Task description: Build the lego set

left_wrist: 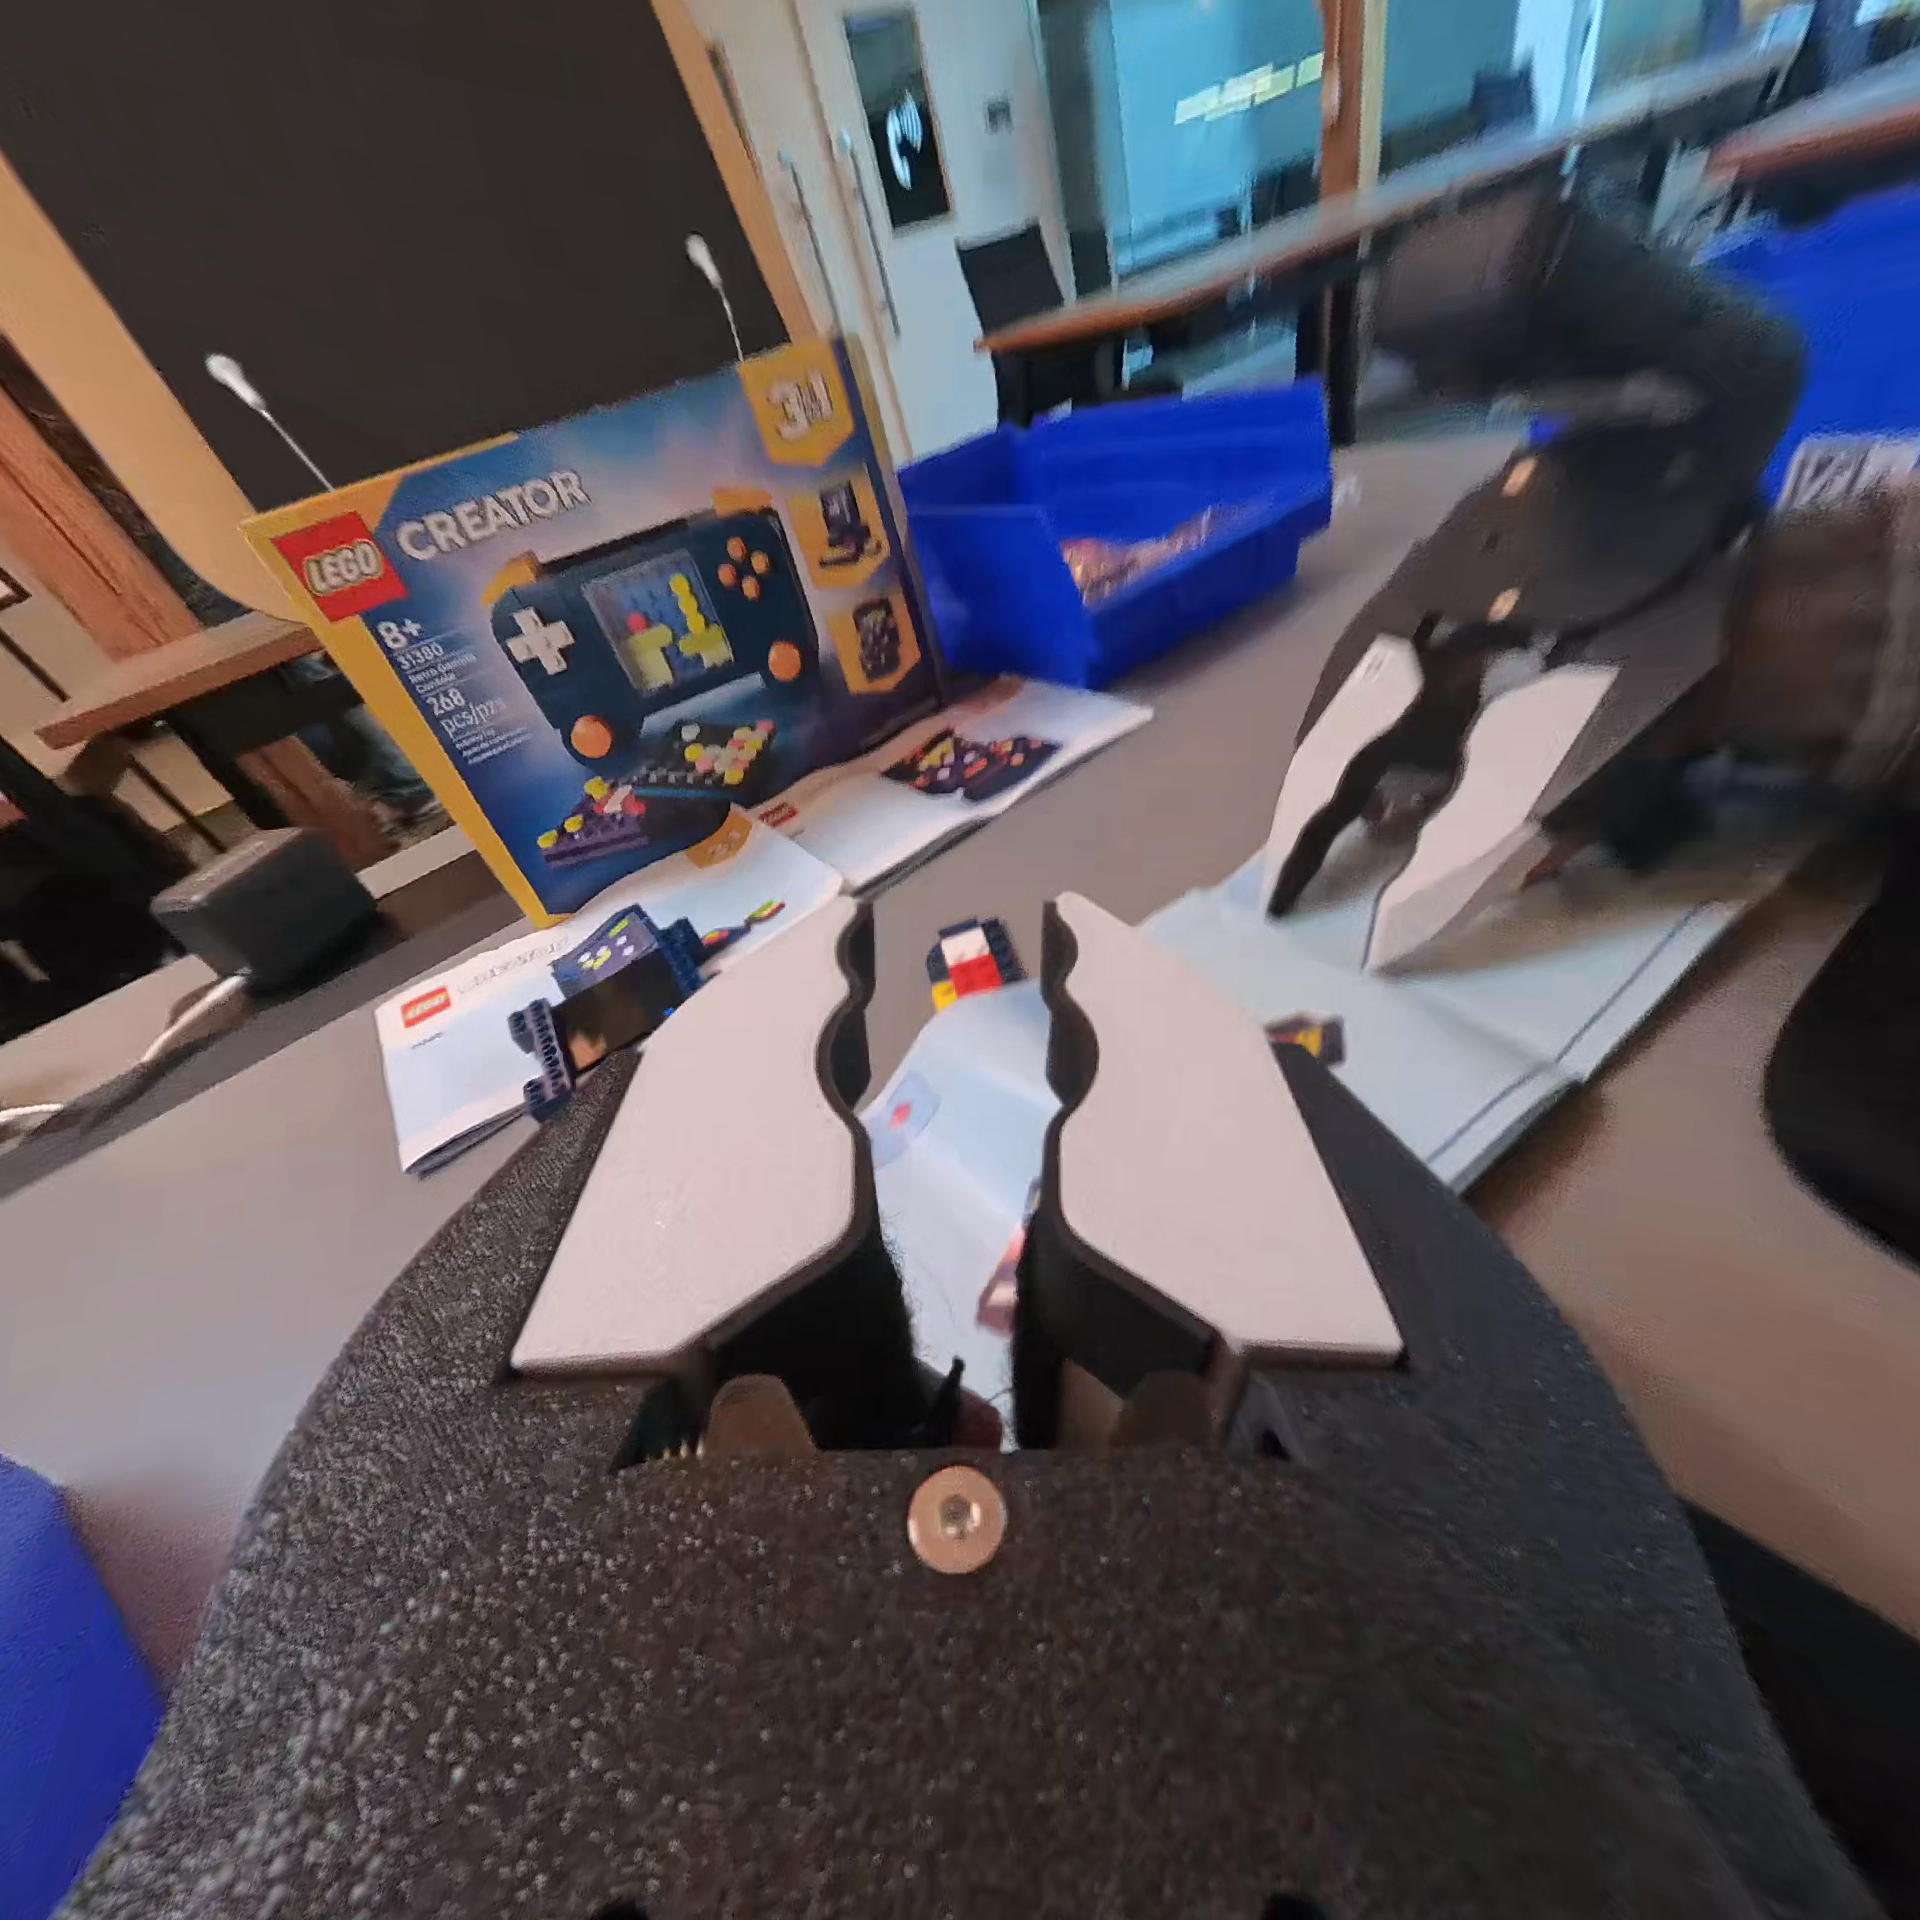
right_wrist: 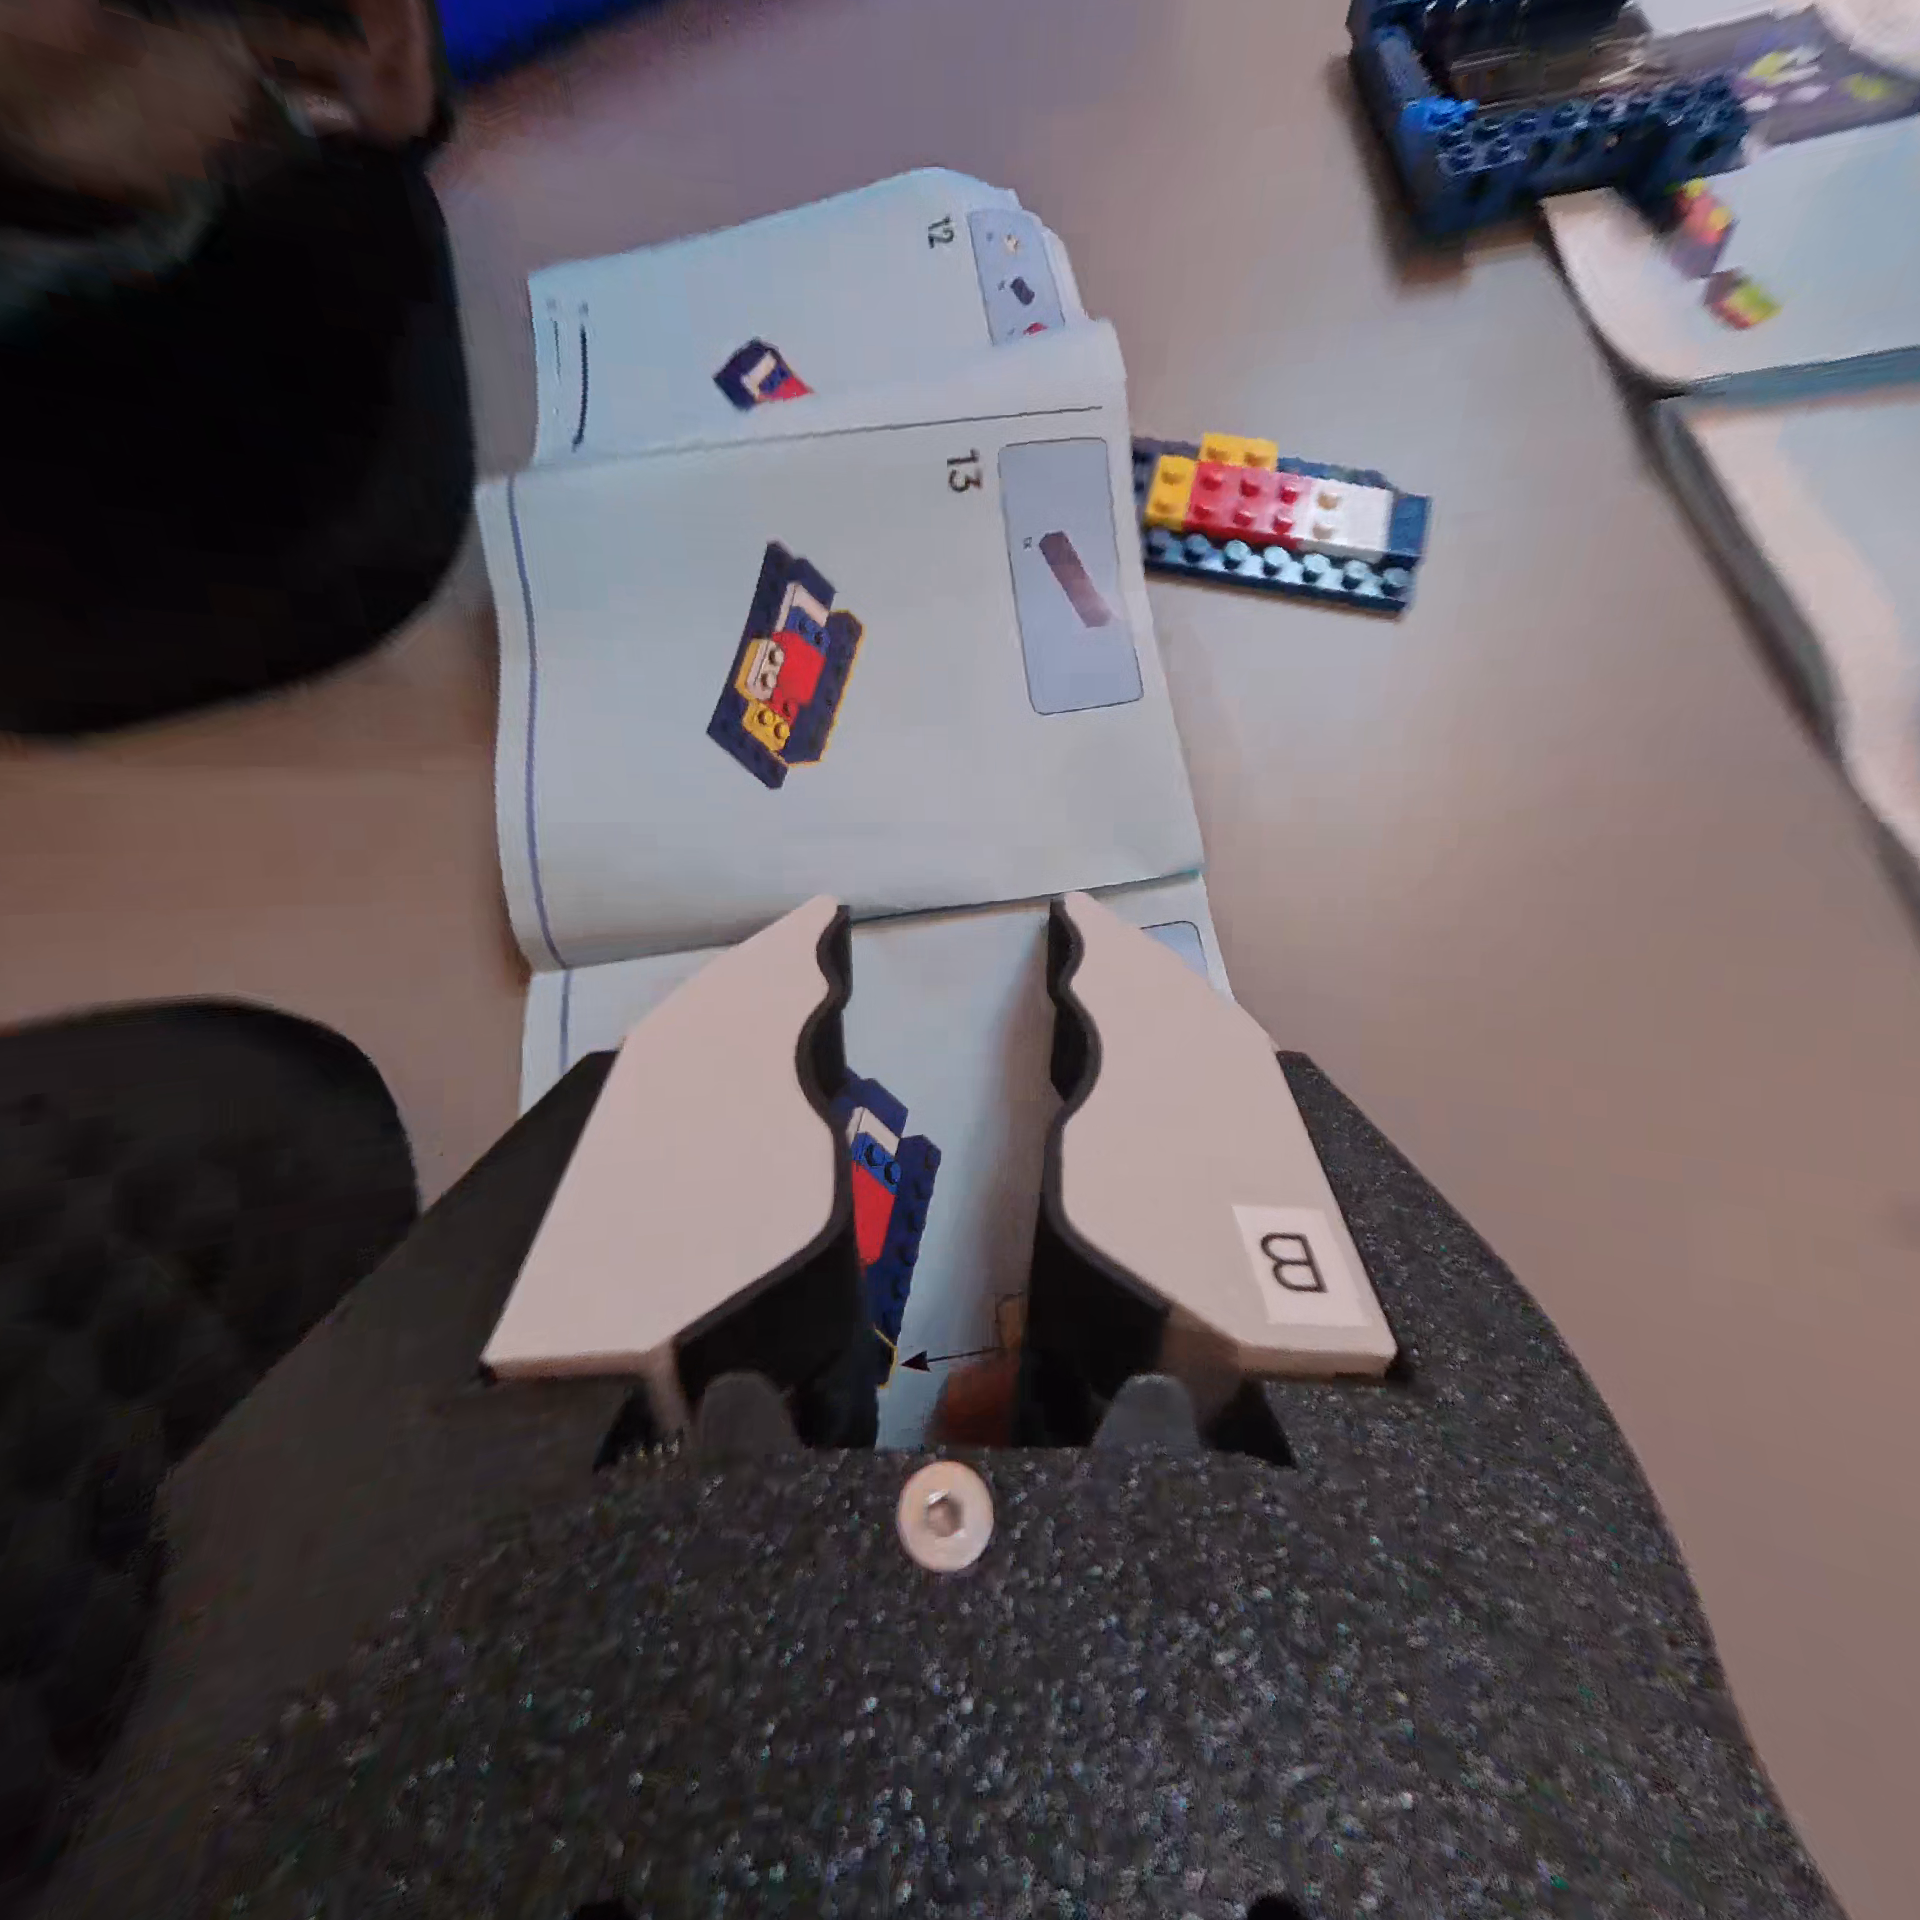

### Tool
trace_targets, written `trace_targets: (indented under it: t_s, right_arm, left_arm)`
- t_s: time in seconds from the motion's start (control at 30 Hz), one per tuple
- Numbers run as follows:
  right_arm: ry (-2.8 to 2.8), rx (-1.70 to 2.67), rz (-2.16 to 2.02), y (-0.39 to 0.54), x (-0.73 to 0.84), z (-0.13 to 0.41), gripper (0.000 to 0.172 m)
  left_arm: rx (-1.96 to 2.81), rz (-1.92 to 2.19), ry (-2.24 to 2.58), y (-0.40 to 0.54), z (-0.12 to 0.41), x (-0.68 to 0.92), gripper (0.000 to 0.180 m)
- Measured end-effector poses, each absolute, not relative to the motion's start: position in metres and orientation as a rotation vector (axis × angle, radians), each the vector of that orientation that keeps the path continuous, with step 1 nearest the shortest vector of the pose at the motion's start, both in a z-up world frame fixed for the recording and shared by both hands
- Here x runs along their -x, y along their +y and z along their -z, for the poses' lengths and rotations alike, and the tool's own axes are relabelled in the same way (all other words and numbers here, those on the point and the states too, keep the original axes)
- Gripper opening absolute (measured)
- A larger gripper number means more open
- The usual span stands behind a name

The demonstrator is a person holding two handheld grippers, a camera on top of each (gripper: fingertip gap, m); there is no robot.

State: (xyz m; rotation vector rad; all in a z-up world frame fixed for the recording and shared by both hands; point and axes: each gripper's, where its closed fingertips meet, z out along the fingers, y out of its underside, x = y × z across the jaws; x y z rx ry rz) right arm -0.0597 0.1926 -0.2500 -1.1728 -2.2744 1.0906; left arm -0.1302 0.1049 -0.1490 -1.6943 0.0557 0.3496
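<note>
L gripper (left_wrist: 951,914): fingers apart, nothing between the pads, which clear the worktop w/ the edge of an open booklet (left_wrist: 1455,1049) below them. Straight ahead, just past the tips, lies a small brick assembly (left_wrist: 971,961): dark-blue base plate w/ white, red and yellow studded bricks on top, hard glossy plastic, flat and oblong.

R gripper (right_wrist: 948,914): fingers likewise apart, holding nothing, poised low over the lower page of the same booklet (right_wrist: 831,665). Paper is thin, pale blue-grey, pages curling at the fold; whether the tips touch it I can't tell. The brick assembly (right_wrist: 1283,525) sits beside the booklet's edge, apart from these fingers.

Fingers on both: pale flat outer plates, black wavy inner pads, grainy black housing.

Further out: a larger dark-blue brick frame (right_wrist: 1548,114) w/ a dark panel, resting on a second booklet (left_wrist: 468,1049); a printed cardboard box (left_wrist: 582,644) standing upright; a third booklet by it; blue plastic bins (left_wrist: 1122,530) behind. Worktop (right_wrist: 1455,935) is smooth, matte grey-brown.
</note>
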Motion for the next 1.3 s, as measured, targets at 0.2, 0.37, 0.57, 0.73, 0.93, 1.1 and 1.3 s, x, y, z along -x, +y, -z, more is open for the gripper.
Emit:
trace_targets:
  t_s: [0.2,0.37,0.57,0.73,0.93,1.1,1.3]
  right_arm:
    - [-2.164,1.003,-1.109,0.193,0.06,0.224,0.039]
    - [-2.061,1.118,-1.206,0.149,0.089,0.196,0.046]
    - [-2.157,1.276,-1.161,0.124,0.106,0.24,0.04]
    - [-2.254,1.153,-1.002,0.121,0.098,0.252,0.033]
    - [-2.261,1.158,-1.015,0.121,0.097,0.252,0.034]
    - [-2.263,1.172,-1.033,0.121,0.096,0.252,0.034]
    - [-2.266,1.189,-1.058,0.121,0.096,0.252,0.034]
  left_arm:
    - [1.784,-0.325,0.02,0.109,0.165,0.134,0.035]
    - [1.493,-0.207,-0.089,0.096,0.124,0.141,0.063]
    - [1.26,-0.174,0.021,0.081,0.089,0.123,0.076]
    - [1.106,-0.144,0.128,0.063,0.067,0.101,0.079]
    - [1.09,-0.11,0.067,0.059,0.065,0.111,0.084]
    - [1.134,-0.133,0.065,0.065,0.07,0.113,0.088]
    - [1.162,-0.131,0.073,0.069,0.073,0.112,0.091]
